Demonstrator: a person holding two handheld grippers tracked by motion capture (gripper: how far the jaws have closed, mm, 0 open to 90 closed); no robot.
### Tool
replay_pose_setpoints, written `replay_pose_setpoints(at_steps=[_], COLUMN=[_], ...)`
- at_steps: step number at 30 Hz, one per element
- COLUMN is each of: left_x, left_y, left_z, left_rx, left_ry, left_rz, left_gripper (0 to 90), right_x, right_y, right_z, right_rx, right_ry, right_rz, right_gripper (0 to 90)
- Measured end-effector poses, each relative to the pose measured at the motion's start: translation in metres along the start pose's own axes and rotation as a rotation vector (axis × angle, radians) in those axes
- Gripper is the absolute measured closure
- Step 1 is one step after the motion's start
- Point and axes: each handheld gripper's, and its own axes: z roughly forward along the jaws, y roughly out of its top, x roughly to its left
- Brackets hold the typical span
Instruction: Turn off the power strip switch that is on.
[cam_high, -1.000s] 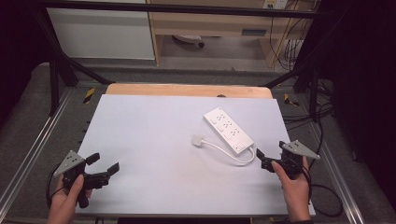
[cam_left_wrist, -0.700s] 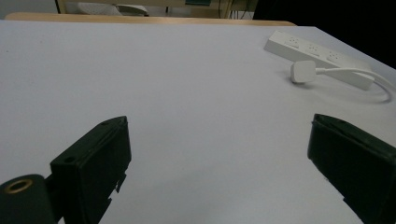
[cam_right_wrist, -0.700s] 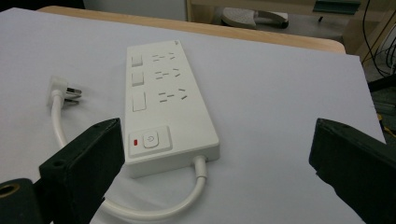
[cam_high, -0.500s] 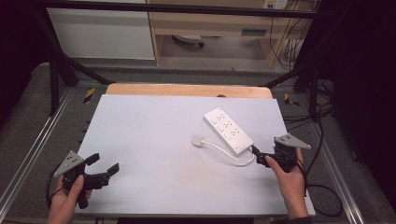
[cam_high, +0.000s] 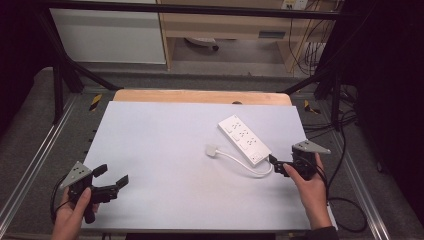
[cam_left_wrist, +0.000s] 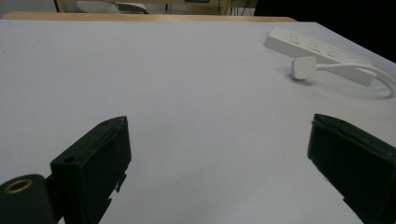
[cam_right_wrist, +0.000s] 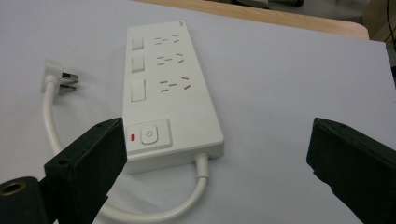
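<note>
Power strip (cam_high: 244, 140), right gripper (cam_high: 276, 166) near, jaws apart

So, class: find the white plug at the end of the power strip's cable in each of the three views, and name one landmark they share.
High view: the plug lies mid-table, left of the power strip.
Left gripper view: the plug sits upper right, in front of the strip.
Right gripper view: the plug lies at the left edge, left of the strip.
Shared landmark: the wooden edge at the table's far side.
</note>
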Motion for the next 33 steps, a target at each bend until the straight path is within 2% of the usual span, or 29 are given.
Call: replay_pose_setpoints(at_steps=[2,4,8,15,21,33], left_x=[0.000,0.000,-0.001,-0.003,-0.004,-0.004], left_y=[0.000,0.000,0.000,0.001,0.001,0.002], left_z=[0.000,0.000,0.001,0.003,0.004,0.006], left_rx=[0.003,0.003,0.014,0.015,0.015,0.018], left_ry=[0.000,-0.002,0.002,-0.007,-0.012,-0.011], left_rz=[0.007,0.006,0.009,0.017,0.021,0.013], left_gripper=[6.0,6.1,6.2,6.3,6.3,6.3], right_x=[-0.005,-0.009,-0.016,-0.011,-0.006,-0.001], right_y=[0.001,0.002,0.009,0.022,0.029,0.055], right_z=[0.005,0.010,0.019,0.022,0.028,0.028], right_rx=[0.024,0.047,0.066,0.081,0.103,0.086], right_ry=[0.002,0.011,0.023,0.023,0.024,0.028], right_rz=[0.001,0.022,0.052,0.026,-0.016,-0.053], right_gripper=[6.2,7.0,7.4,6.7,6.7,5.5])
